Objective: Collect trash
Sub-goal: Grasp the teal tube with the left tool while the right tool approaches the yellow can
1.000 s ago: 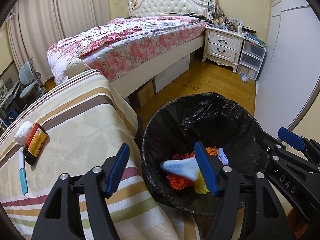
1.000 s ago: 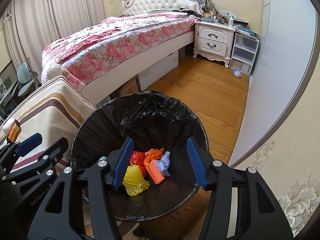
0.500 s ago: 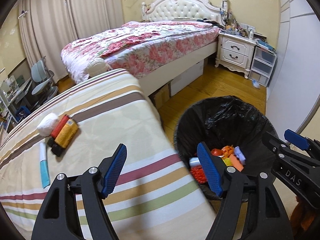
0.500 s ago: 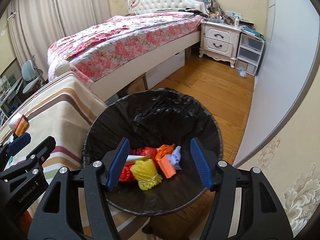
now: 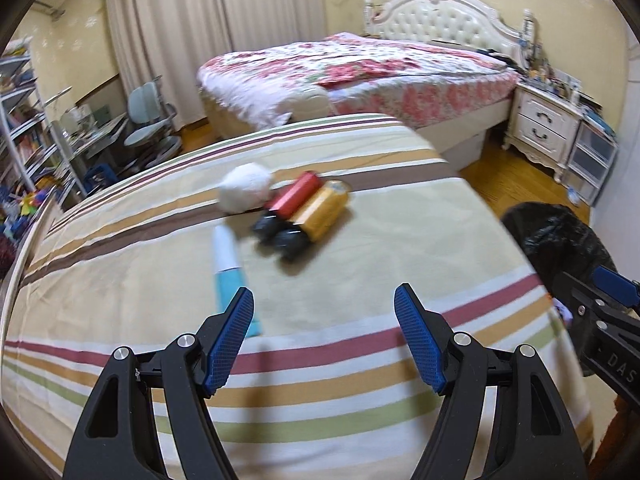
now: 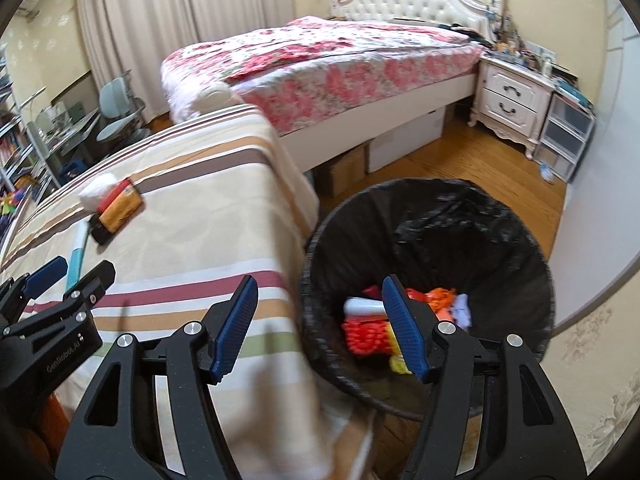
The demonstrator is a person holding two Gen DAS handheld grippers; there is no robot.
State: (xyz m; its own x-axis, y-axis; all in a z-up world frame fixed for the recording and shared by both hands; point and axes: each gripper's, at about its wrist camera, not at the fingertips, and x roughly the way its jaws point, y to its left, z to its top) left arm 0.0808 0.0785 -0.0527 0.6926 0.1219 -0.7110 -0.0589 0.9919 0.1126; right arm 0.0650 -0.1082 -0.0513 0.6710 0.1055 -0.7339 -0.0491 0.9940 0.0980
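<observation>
A: Which step?
B: I'm swinging back from the bin [image 6: 432, 280]; both fingers, left [image 5: 324, 336] and right [image 6: 316, 326], are hanging open, empty.
A: Next?
B: The tube [image 5: 230, 270] near the striped bed's [image 5: 360, 380] middle wants a lower reach.

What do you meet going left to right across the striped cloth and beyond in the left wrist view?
Blue-and-white tube → white ball of paper → red and yellow packets with black ends → black-lined trash bin → right gripper at the frame's edge.
</observation>
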